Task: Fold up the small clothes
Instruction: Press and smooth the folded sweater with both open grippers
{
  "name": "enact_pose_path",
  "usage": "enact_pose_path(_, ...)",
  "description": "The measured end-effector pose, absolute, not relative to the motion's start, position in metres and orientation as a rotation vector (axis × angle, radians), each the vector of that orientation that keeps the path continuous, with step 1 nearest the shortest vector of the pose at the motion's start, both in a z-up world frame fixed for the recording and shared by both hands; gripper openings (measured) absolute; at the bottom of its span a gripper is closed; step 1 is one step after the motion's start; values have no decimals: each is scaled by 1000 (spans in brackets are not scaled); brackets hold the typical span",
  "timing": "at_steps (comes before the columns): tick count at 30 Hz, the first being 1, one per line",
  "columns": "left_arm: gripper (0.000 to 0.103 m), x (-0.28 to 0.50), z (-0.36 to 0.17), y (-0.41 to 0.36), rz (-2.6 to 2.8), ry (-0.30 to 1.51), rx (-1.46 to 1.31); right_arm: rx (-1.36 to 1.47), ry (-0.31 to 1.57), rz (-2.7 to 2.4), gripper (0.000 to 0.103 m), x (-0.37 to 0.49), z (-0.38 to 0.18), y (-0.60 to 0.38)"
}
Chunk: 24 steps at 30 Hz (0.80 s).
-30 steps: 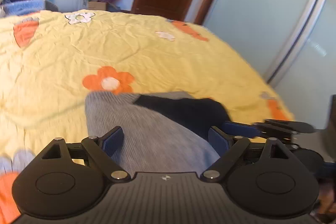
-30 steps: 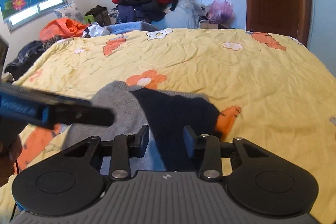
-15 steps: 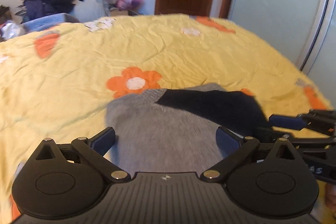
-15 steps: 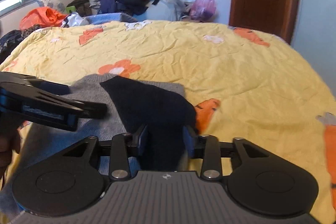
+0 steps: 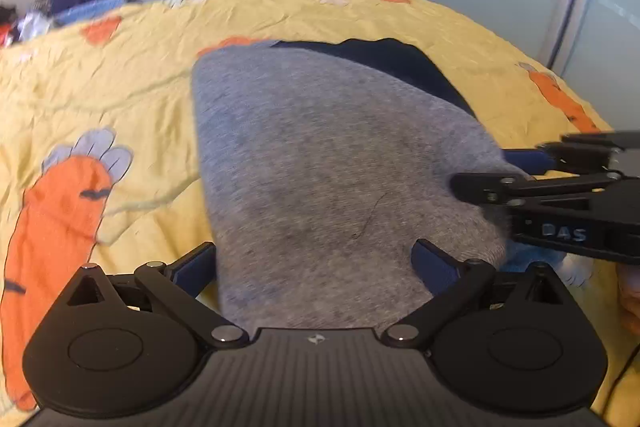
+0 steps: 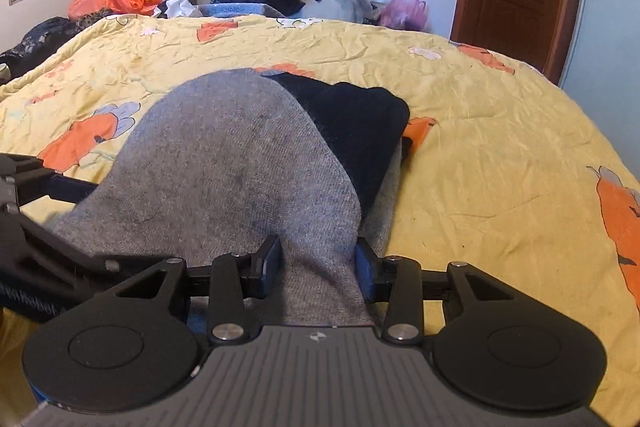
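Changed since a second ago: your two hand-held grippers have moved in low over the garment, which now fills the centre of both views; it sat smaller, lower centre, before. The left jaws have spread to full width.

Item: garment (image 5: 332,163), grey knit with a navy part (image 6: 356,131) at its far right, lying on the bed (image 5: 120,75), centre frame.

Left hand-held gripper (image 5: 316,263): jaws wide apart, straddling the near grey edge, pads not pressing; nothing held.

Right hand-held gripper (image 6: 318,261): jaws partly parted with a grey fold between them. Whether the pads pinch it, you cannot tell from here. It shows at right of the left view (image 5: 520,171), beside the garment's right edge.

Meaning, as a judgement: you are placed to take the near edge for a fold; no fold made yet.

Pose: both point obliquely down, side by side.
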<state>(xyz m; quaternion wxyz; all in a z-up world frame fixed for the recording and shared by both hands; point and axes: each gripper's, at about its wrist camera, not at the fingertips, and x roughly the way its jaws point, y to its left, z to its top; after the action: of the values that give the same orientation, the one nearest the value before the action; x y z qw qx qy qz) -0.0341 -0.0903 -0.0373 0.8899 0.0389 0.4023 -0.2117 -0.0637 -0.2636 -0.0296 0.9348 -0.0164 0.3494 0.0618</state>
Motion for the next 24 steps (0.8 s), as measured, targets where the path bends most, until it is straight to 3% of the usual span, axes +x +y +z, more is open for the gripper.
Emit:
enact_pose_path(3,103,-38,-21,-75,-453,823,54,-41,705,131,50,-77,-22,-264)
enact_pose_path(7,103,-44,-4,-63,-523,840,-24,-77,671,124,71,-95,-22,-267)
enact_pose_path(15,103,-40,-12,-62,-558,923,-129,125,718,163,72,-100,-23,-306)
enact_pose_path(24,103,-15,-19,-36,-634,1067,-330,617,772,331,74,-102,-50,-360)
